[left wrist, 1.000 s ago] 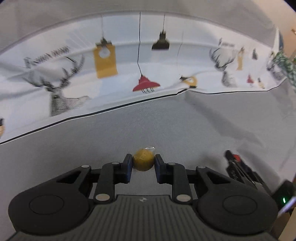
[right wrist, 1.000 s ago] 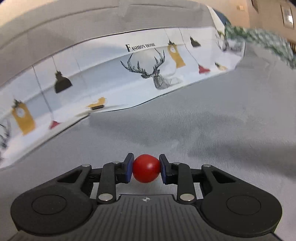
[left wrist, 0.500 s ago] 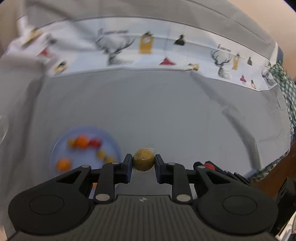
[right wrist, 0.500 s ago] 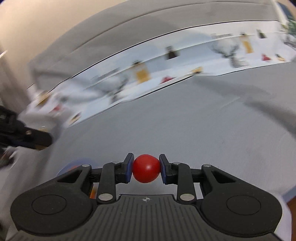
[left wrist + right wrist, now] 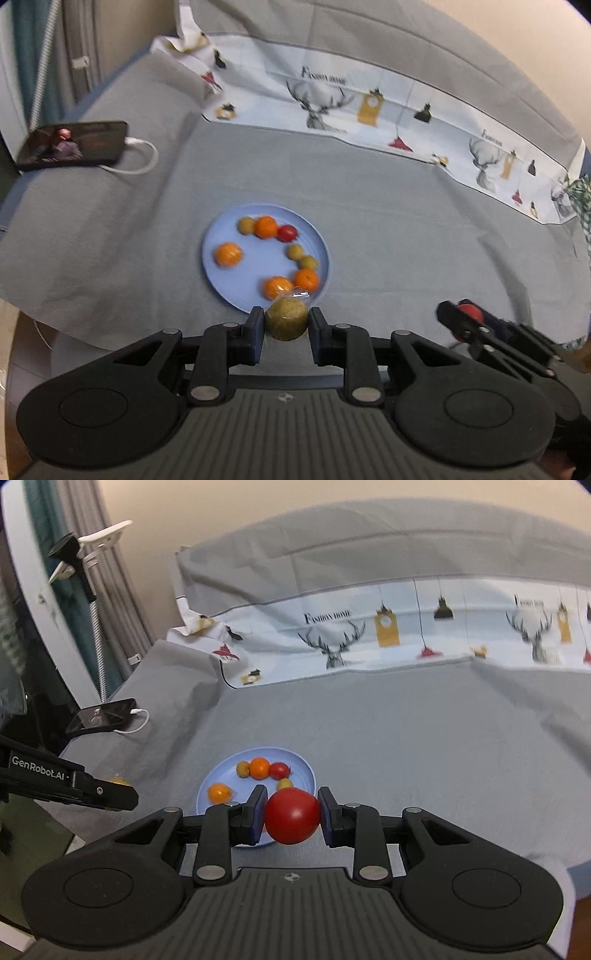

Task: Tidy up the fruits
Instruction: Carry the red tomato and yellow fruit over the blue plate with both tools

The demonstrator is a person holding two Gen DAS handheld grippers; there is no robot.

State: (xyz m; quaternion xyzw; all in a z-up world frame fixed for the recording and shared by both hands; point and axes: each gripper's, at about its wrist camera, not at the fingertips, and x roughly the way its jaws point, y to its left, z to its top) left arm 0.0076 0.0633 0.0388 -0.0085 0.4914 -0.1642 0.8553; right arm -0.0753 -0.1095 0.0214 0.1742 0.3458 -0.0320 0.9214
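I am seeing open grey sheet lying all around the blue plate, so nothing is blocking my way in from the near side or the right. The fruit is crowding the plate's far and right parts, while its middle and near left are lying bare. A phone and its white cable are sitting well off to the left.

Fruit in my left gripper: olive-brown fruit, speckled.
Fruit in my right gripper: glossy red tomato.
Plate: pale blue, carrying orange, yellow-green and red fruits.
Bedcover: plain grey.
Sheet band: white, printed with black stags, mustard clocks, red and black lamps.
Gripper bodies: black, blue pads.
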